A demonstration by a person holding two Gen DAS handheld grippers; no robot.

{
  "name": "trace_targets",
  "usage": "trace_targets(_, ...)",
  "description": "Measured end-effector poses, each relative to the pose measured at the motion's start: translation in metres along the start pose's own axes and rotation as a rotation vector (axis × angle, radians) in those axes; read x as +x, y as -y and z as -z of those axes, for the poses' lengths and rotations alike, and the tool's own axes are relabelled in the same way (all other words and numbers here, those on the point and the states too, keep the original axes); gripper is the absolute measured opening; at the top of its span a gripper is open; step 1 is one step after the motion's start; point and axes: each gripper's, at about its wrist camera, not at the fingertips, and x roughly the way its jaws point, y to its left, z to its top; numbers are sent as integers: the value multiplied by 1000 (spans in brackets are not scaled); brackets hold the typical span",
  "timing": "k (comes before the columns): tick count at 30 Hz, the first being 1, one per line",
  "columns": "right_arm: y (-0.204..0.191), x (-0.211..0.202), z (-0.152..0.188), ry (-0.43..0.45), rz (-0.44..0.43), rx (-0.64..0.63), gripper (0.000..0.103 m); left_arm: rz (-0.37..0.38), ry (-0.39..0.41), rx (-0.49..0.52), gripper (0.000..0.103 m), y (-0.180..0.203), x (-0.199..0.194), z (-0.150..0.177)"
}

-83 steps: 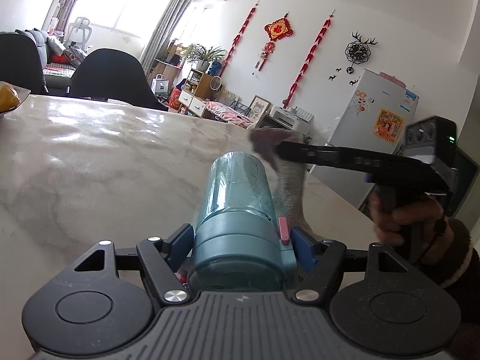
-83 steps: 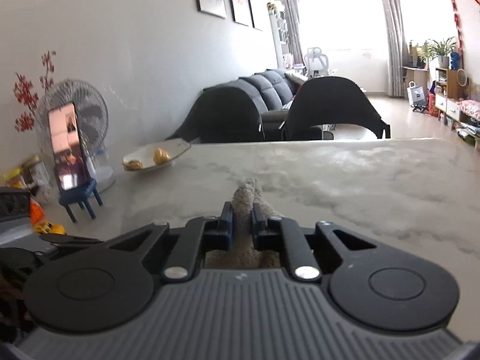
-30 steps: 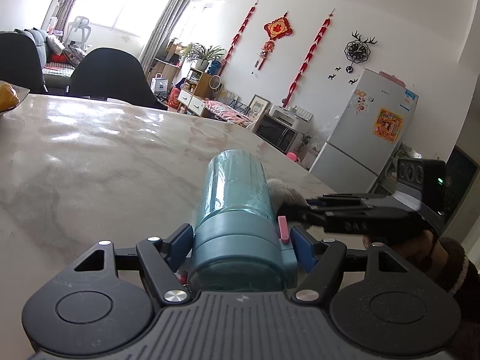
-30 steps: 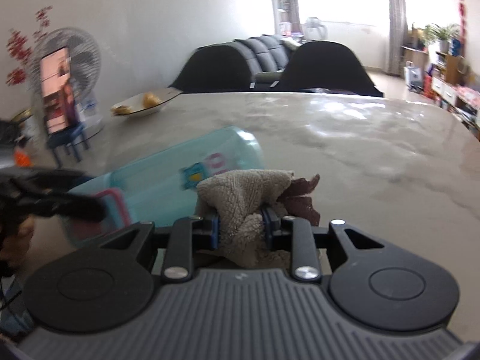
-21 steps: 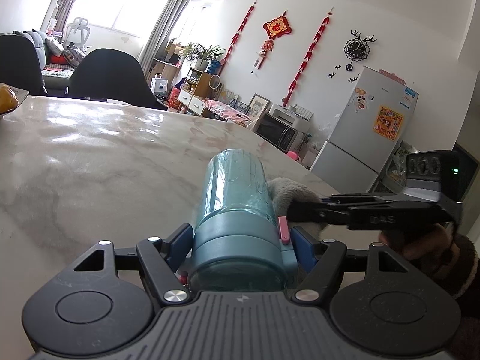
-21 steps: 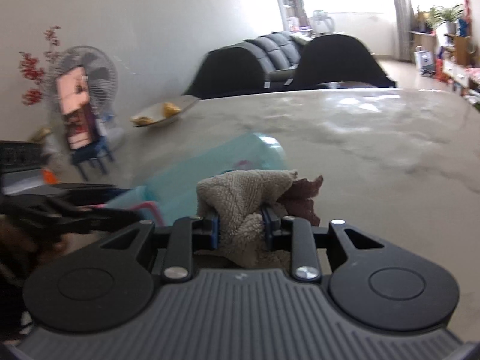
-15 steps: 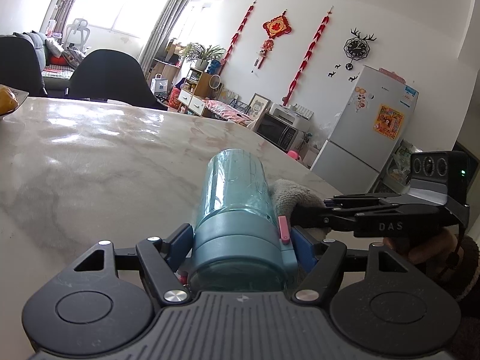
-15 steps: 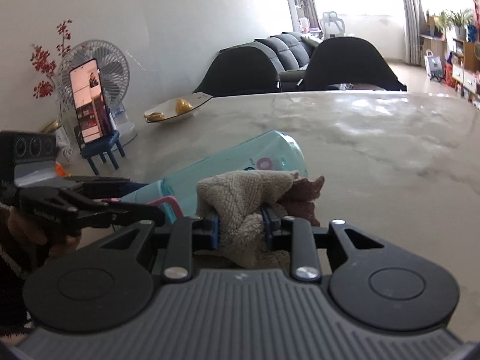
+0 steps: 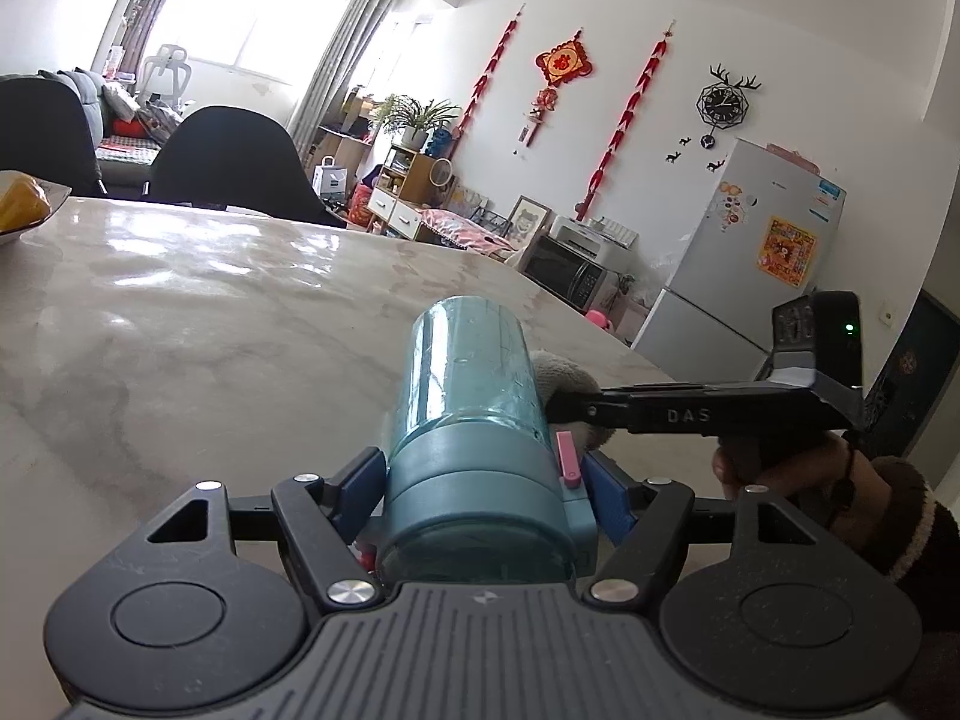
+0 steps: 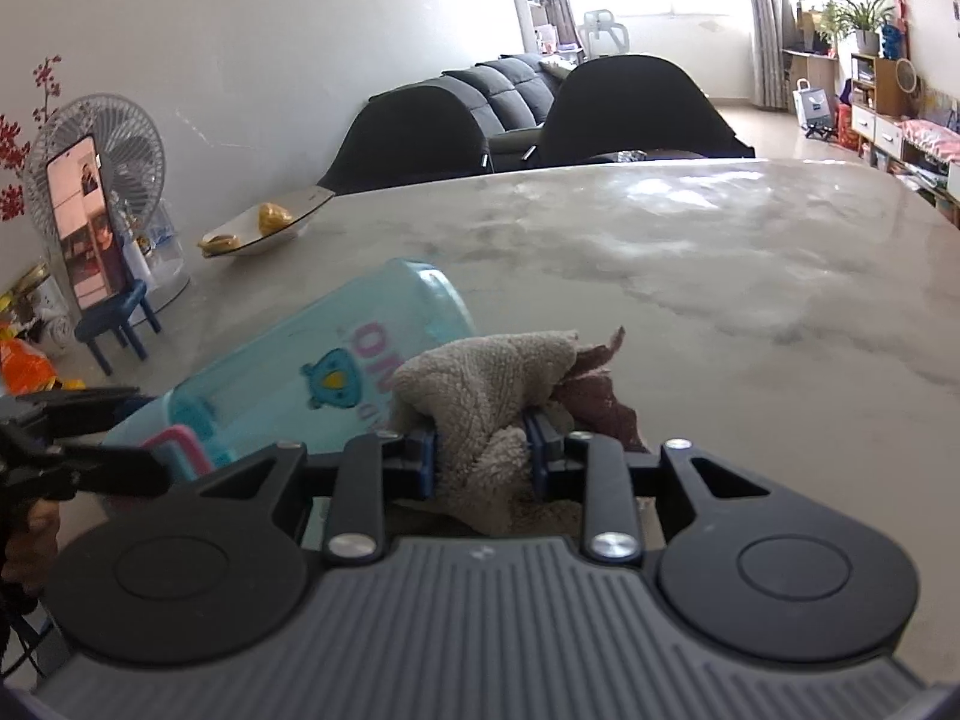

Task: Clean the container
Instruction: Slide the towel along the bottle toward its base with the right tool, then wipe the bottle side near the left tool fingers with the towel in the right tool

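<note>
Left gripper fingers clamp a teal bottle; right gripper fingers pinch a cloth against its side.

I hold a translucent teal plastic bottle by its opaque darker teal lid end, which carries a pink latch; it lies tipped over, its flat bottom pointing away from me, above the pale marbled stone tabletop. On its side a blue cartoon figure and pink lettering show upside down. A crumpled beige terry cloth with a dark reddish-brown patch presses against the bottle's side near its middle, bunched into thick folds.
</note>
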Motion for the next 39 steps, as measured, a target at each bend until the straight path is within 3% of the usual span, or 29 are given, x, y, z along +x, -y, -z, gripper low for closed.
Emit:
trace_targets(7, 8, -1, 5, 21, 4, 23, 36, -15, 22, -4, 74, 3, -2, 4)
trace_targets(14, 12, -12, 7, 0, -72, 42, 76, -35, 37, -31, 76, 5, -3, 5)
trace_targets(19, 7, -5, 12, -1, -84, -2, 79, -44, -25, -45, 82, 6, 8, 6)
trace_targets(22, 2, -2, 15, 15, -65, -35, 72, -64, -43, -5, 82, 10, 11, 4)
trace_targets(24, 1, -3, 15, 24, -50, -43, 49, -61, -38, -23, 82, 6, 10, 5)
trace_targets(27, 10, -6, 14, 30, -65, -18, 33, -57, -36, -39, 82, 2, 9, 6)
trace_targets(30, 15, -15, 11, 37, -87, -11, 27, -57, -36, -42, 82, 3, 10, 7)
trace_targets(39, -13, -30, 15, -20, -238, -123, 26, -52, -35, -56, 82, 1, 11, 8)
